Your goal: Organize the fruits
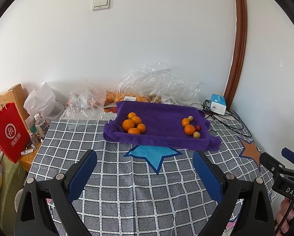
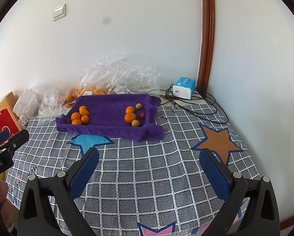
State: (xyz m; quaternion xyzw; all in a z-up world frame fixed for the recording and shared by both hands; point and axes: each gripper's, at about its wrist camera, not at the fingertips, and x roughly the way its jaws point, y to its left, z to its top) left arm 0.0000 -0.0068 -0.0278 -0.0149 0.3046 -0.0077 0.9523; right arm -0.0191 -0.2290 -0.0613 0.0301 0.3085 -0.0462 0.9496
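Observation:
A purple towel lies at the far side of the checked table. On its left sits a cluster of several oranges. On its right lie two oranges, two small tan round fruits and a small red fruit. My left gripper is open and empty, well short of the towel. My right gripper is open and empty too, also short of the towel.
Crumpled clear plastic bags with more oranges lie behind the towel by the wall. A blue-white box and black cables sit at the back right. A red paper bag and bottles stand off the table's left.

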